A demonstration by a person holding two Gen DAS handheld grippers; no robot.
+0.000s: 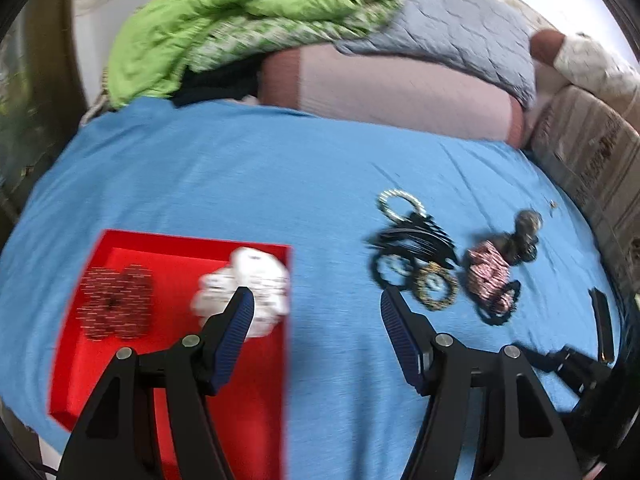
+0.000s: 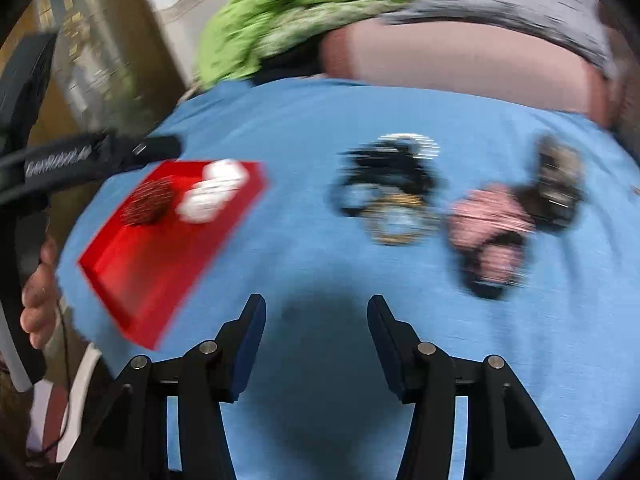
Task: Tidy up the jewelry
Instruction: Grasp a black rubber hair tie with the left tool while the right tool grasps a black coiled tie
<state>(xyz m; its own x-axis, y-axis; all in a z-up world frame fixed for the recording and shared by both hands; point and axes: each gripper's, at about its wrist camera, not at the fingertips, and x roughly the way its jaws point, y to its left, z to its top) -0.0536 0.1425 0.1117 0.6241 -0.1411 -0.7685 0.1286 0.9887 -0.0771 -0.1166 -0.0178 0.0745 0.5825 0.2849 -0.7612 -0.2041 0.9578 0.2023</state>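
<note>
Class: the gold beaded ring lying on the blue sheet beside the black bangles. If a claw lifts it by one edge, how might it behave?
The gold beaded ring probably keeps its round shape. It looks small, so likely light. Round beads may slip between pads.

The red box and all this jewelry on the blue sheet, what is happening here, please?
A person holds a gripper in each hand and is sorting jewelry on a bed with a blue sheet. The red box already holds a dark red piece and a white piece. A pile of bangles and bracelets is not yet in the box. The left gripper and the right gripper are both open and empty.
</note>
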